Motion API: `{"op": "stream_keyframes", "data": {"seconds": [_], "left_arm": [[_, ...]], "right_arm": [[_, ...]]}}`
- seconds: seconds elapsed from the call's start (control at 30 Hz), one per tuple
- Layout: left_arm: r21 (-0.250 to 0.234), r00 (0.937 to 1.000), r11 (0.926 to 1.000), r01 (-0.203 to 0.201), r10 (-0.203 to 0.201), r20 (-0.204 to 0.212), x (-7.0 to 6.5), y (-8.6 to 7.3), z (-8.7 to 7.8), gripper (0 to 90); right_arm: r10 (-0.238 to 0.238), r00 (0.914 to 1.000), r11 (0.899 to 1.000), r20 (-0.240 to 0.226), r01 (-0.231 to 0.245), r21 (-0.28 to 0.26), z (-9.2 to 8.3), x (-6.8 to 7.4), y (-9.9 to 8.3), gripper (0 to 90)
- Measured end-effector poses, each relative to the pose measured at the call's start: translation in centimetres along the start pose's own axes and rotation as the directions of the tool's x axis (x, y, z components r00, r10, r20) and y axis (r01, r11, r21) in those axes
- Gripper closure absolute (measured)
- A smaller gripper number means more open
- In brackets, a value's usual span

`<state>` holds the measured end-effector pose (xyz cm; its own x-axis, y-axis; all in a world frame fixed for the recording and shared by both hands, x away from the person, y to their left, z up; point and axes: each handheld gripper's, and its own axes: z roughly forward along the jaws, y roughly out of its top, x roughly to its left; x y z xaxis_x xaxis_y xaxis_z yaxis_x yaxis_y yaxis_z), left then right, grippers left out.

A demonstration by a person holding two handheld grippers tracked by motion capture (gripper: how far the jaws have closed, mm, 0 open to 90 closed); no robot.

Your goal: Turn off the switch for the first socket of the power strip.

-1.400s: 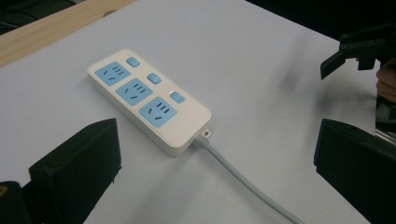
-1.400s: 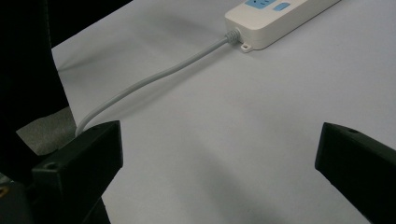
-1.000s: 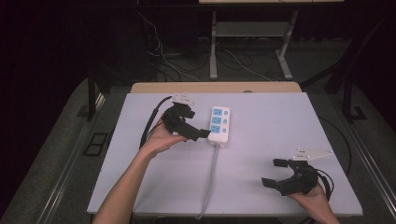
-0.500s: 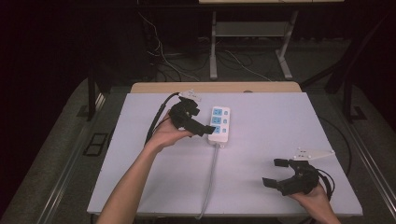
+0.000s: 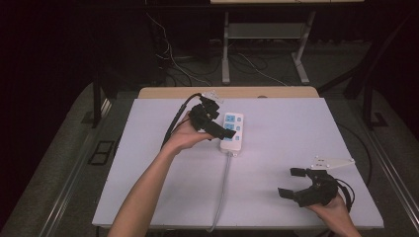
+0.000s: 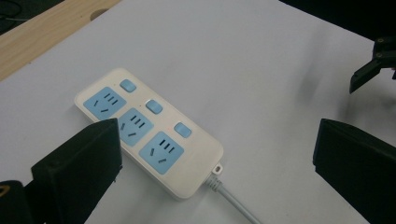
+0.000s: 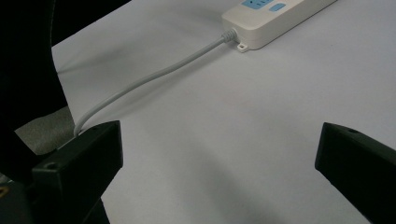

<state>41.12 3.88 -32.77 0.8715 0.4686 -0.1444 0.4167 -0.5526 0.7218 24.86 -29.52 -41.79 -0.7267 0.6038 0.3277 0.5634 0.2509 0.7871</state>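
High view: looks from up high, forward and down, far off, at the whole table (image 5: 276,197).
Left gripper view: very near, looks down along its jaws at the power strip (image 6: 149,133).
Right gripper view: low and near the tabletop, looks across it.
Shared by all: the power strip and its cord (image 7: 154,77).

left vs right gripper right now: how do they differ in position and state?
The left gripper is at the power strip, far side of the table; the right gripper sits near the front edge, away from it. The left points at the sockets, the right at bare tabletop and cord. Both are open.
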Motion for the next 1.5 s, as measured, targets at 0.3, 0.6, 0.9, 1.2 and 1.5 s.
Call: {"op": "stream_keyframes", "data": {"seconds": [0.3,0.6,0.9,1.2,1.5], "left_arm": [[0.034,1.0000,0.9994,-0.006,0.006,0.007,-0.1,1.0,1.6,2.5],[0.061,0.9999,0.9981,-0.008,0.007,0.015,0.2,1.4,2.6,14.1],[0.023,0.9999,0.9996,0.016,-0.017,0.005,0.7,1.3,3.4,43.0],[0.017,0.9992,0.9992,0.035,-0.036,0.020,1.2,1.1,4.5,69.0],[0.009,0.9959,0.9969,0.078,-0.078,0.046,1.6,0.9,5.4,85.8]], "right_arm": [[-0.002,1.0000,1.000,-0.001,0.002,0.005,0.0,0.0,0.0,0.6],[-0.003,1.0000,1.000,-0.003,0.003,0.006,0.0,0.0,0.0,0.6],[-0.004,1.0000,1.000,-0.005,0.004,0.007,0.0,0.0,0.0,0.6],[-0.010,0.9999,1.000,-0.002,0.010,0.011,0.0,-0.1,0.0,0.6],[-0.015,0.9999,1.000,0.006,0.015,0.016,0.0,-0.1,0.0,0.6]]}}
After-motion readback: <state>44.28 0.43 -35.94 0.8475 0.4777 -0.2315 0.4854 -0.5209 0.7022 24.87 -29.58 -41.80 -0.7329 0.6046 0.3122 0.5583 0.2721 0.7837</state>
